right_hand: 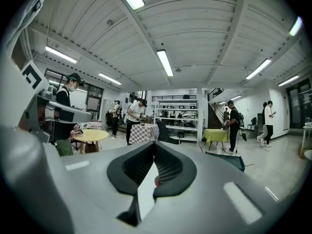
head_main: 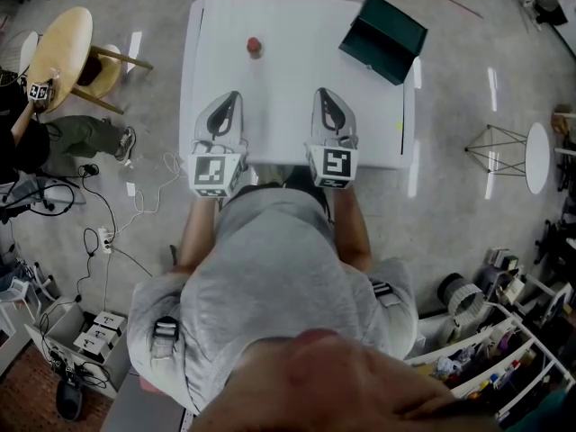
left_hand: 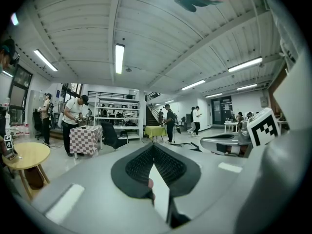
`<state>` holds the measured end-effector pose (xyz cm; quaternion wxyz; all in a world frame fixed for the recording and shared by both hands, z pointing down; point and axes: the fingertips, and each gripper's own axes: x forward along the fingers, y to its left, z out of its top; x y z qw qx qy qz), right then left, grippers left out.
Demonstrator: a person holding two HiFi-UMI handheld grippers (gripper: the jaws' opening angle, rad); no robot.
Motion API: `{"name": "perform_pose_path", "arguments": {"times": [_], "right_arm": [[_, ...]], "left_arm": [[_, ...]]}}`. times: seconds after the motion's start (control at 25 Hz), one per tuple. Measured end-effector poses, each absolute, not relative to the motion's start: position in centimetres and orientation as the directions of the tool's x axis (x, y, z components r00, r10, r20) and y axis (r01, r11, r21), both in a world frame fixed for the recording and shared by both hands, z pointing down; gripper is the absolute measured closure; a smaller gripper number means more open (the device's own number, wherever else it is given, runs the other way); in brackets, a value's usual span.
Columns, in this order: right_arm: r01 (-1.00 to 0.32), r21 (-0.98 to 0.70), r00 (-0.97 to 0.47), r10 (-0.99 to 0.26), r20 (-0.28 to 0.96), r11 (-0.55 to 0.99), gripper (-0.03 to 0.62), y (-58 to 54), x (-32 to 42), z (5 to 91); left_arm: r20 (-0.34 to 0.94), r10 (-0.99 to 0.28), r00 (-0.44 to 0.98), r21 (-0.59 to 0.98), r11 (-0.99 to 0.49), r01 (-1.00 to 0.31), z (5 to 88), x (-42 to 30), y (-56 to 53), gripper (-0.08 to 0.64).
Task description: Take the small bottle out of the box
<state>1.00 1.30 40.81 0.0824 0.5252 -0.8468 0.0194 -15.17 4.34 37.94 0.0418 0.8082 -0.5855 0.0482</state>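
While both hands rest level at the near edge of the worktop (head_main: 288, 16), the left gripper (head_main: 233, 95) and the right gripper (head_main: 321, 92) lie side by side, pointing across the white top. Look along the left gripper (left_hand: 153, 146): its jaws are closed, the dark ribbed pads meeting at the tips, with nothing held between them. Same story on the right gripper (right_hand: 155, 143): jaws pressed together, empty. And there's the bottle (head_main: 255, 47), small and red, standing upright on the bare worktop, out ahead of the left jaws and a touch to their right, well apart from both sets of tips. It's outside the box (head_main: 383, 37), which is dark green and sits far ahead and off to the right of the right jaws, by the far right corner of the worktop, turned at an angle to the edge. From the right gripper view the box (right_hand: 229, 161) shows as a dark edge to the right of the closed jaws. Bottle and box stand well apart, clear white surface between them, and neither gripper touches either one.
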Motion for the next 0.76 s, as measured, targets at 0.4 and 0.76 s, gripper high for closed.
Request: {"name": "perform_pose_path", "arguments": {"times": [0.4,0.76], "right_arm": [[-0.893,0.043,-0.44,-0.887,0.139,0.449,0.589,0.94,0.4,40.25],[-0.887,0.045,-0.448,-0.88,0.157,0.459,0.589,1.01,0.47,40.44]], "left_arm": [[0.122,-0.944,0.305,0.008,-0.307,-0.952,37.74,-15.59,4.1,0.548],[0.115,-0.945,0.305,0.011,-0.306,-0.952,37.31,-15.41,4.06,0.548]]}}
